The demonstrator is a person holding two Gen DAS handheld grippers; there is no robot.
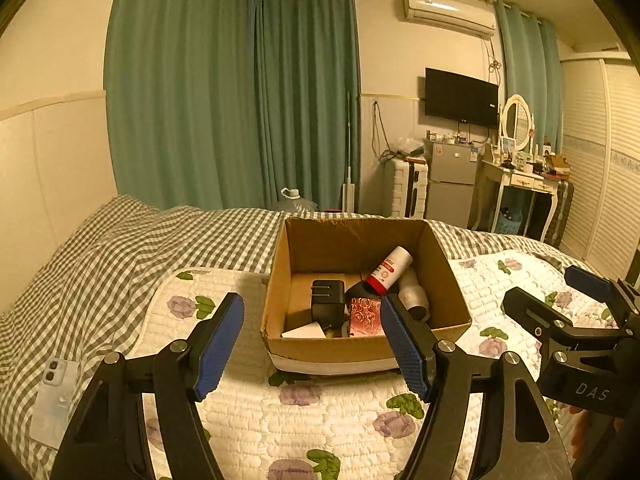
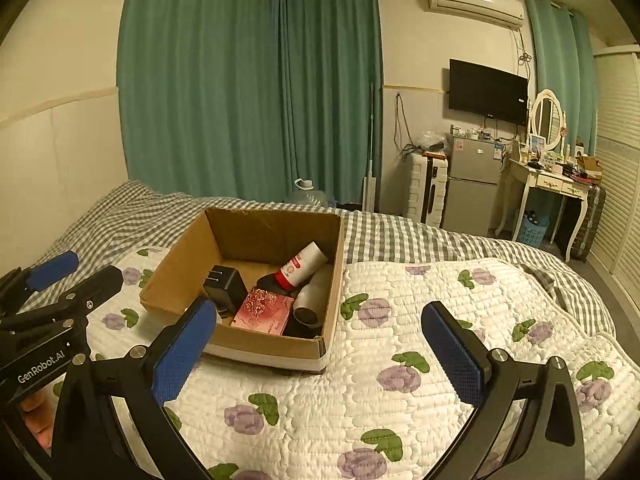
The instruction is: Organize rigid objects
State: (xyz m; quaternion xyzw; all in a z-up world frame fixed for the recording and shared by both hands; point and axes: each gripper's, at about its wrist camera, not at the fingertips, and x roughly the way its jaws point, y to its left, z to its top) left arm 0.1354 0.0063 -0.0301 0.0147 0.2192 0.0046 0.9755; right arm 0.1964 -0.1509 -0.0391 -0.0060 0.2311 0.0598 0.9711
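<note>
An open cardboard box stands on the floral quilt. Inside lie a black charger plug, a red-and-white tube, a pink rose-patterned box and a white cylinder. My left gripper is open and empty just in front of the box. My right gripper is open and empty, in front of the box's right corner. Each gripper shows at the edge of the other's view.
A phone in a clear case lies on the checked sheet at left. The floral quilt spreads to the right. A fridge, dressing table and suitcase stand beyond the bed.
</note>
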